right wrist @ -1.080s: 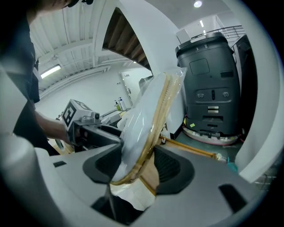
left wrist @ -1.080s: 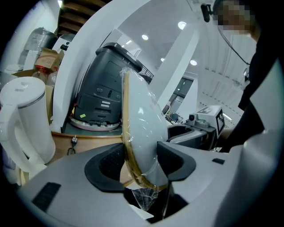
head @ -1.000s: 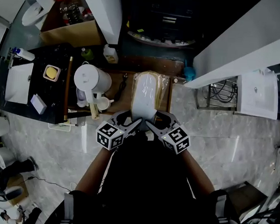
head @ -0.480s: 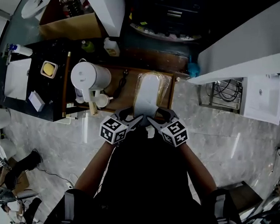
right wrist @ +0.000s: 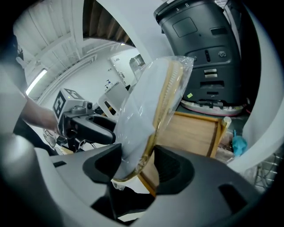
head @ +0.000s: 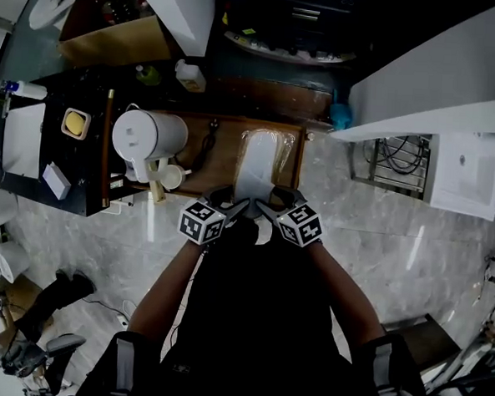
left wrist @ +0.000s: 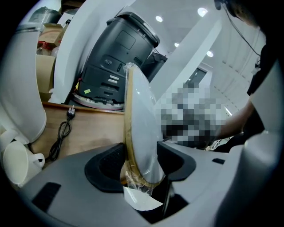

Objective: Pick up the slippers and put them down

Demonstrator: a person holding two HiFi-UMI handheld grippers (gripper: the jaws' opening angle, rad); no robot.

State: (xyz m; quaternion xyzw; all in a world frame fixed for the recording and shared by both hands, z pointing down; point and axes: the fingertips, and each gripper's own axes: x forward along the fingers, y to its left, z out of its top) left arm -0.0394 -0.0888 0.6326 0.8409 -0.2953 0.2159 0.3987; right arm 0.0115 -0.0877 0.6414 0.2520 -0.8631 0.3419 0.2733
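Slippers, a flat pair sealed in clear film: light, bendy and slick-wrapped, we judge, best taken at the firmer sole rim. We hold the near end, left gripper and right gripper each clamped on it, over the wooden tabletop beside a white kettle.

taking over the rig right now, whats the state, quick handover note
Left gripper: shut on the near end of the bagged slippers.
Right gripper: shut on that same end, right beside the left one.
Slippers: one pack in a clear bag, held by both grippers over the wooden top, to the right of the white kettle.
Done: the pick-up; the pack is in hand.
Left: set it on the wood, open both grippers and back away. I can't tell whether the far end touches the wood yet.
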